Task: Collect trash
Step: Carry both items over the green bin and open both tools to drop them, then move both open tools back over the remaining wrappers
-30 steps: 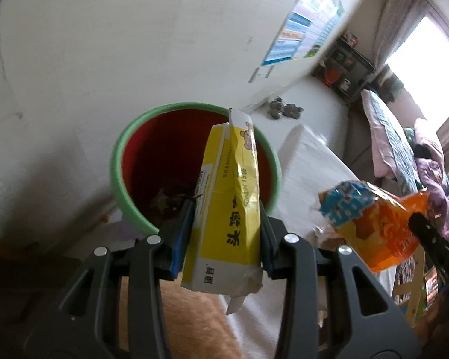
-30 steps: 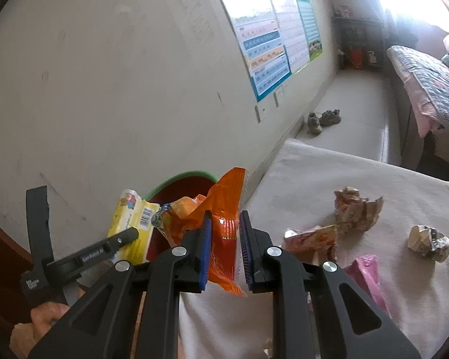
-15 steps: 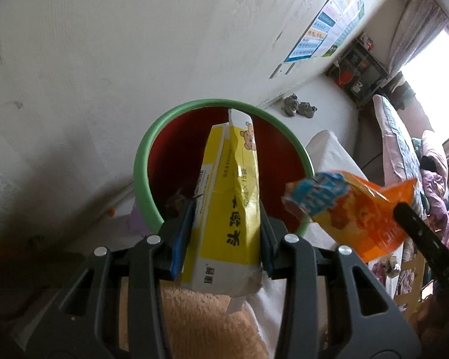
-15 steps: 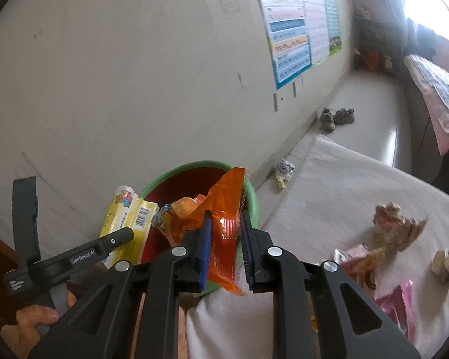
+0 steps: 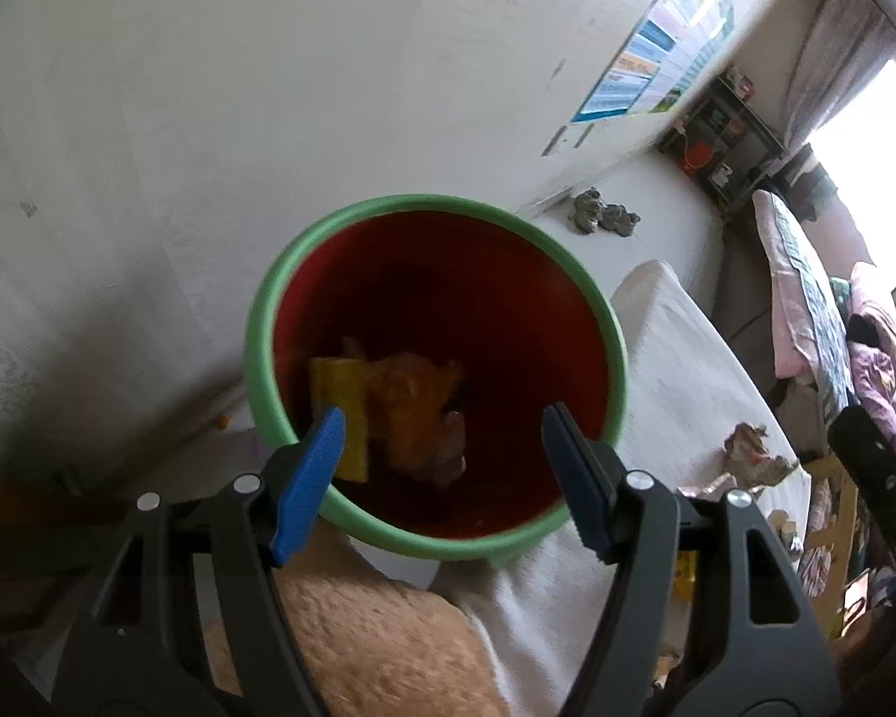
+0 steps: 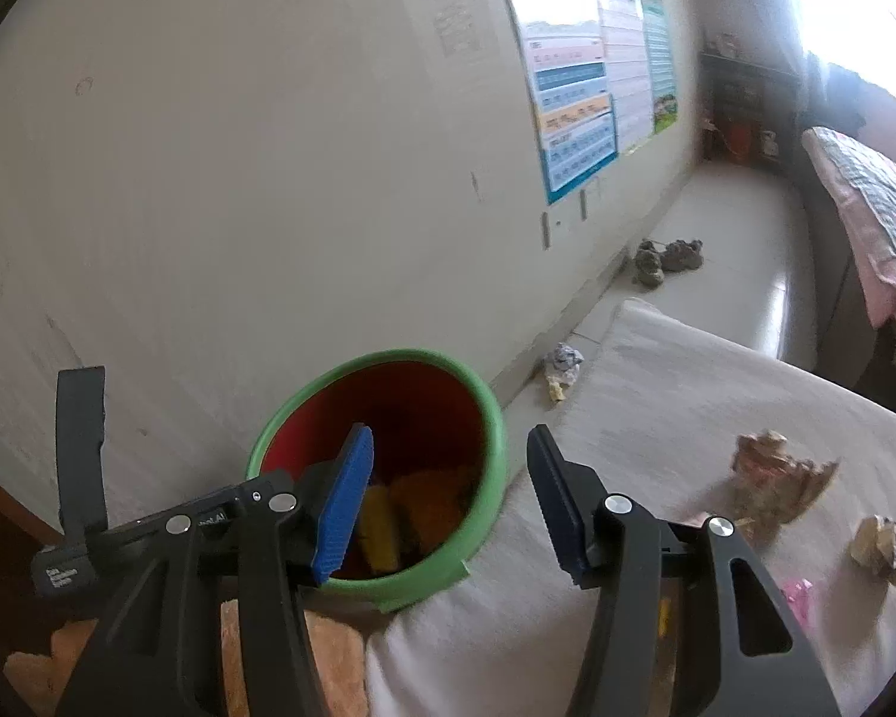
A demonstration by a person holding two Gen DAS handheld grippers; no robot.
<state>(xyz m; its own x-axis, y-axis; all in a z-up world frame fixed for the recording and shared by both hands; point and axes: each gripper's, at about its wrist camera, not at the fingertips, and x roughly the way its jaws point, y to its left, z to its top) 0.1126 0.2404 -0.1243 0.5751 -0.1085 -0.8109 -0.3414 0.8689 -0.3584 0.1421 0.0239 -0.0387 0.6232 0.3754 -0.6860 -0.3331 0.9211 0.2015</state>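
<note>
A red bin with a green rim (image 5: 340, 221) (image 6: 484, 400) stands by the wall at the edge of the white-covered surface. Inside it lie a yellow carton (image 5: 340, 394) (image 6: 379, 532) and an orange snack bag (image 5: 412, 406) (image 6: 430, 496). My left gripper (image 5: 442, 442) is open and empty above the bin's near rim. My right gripper (image 6: 448, 478) is open and empty over the bin's right side. Crumpled paper balls (image 6: 776, 478) (image 6: 884, 547) and a pink wrapper (image 6: 800, 597) lie on the white surface at right; one paper ball also shows in the left wrist view (image 5: 752, 448).
The white wall (image 6: 269, 179) is close behind the bin, with posters (image 6: 597, 95). A wrapper scrap (image 6: 561, 364) lies on the floor by the wall. A tan plush cushion (image 5: 358, 639) lies under the grippers. A bed (image 6: 866, 209) stands far right.
Both grippers have opened. The yellow carton and the orange snack bag have dropped out of them and now lie inside the bin.
</note>
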